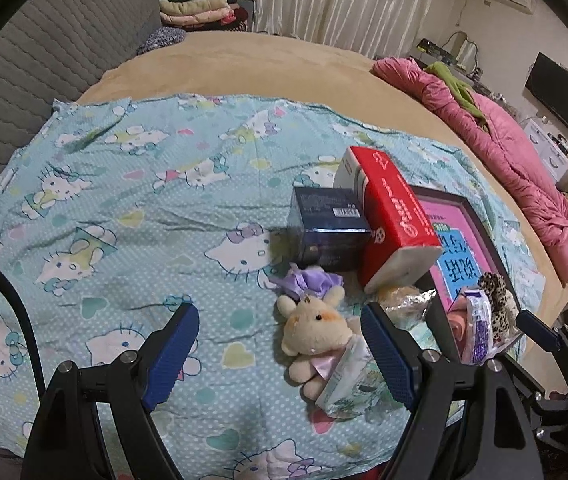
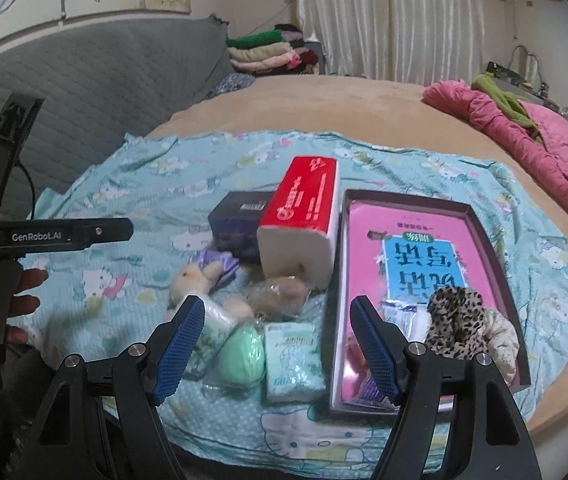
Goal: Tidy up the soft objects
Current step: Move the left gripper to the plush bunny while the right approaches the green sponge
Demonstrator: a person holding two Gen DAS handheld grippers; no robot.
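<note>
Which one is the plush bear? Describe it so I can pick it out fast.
Start at the tall red tissue pack on the cartoon-cat sheet. The dark blue box sits beside it. In front of that box lies the plush bear: cream fur, orange ear patch, purple bonnet, the only thing there with a face.

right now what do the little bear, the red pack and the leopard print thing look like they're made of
Little bear: plush fabric, cream and fuzzy, with a matte nap.
Red pack: thin glossy plastic wrap, probably over stacked tissue paper; the white end shows layered edges.
Leopard print thing: soft fleecy or velvety cloth, bunched and wrinkled; likely a scrunchie, but that's unclear.
</note>
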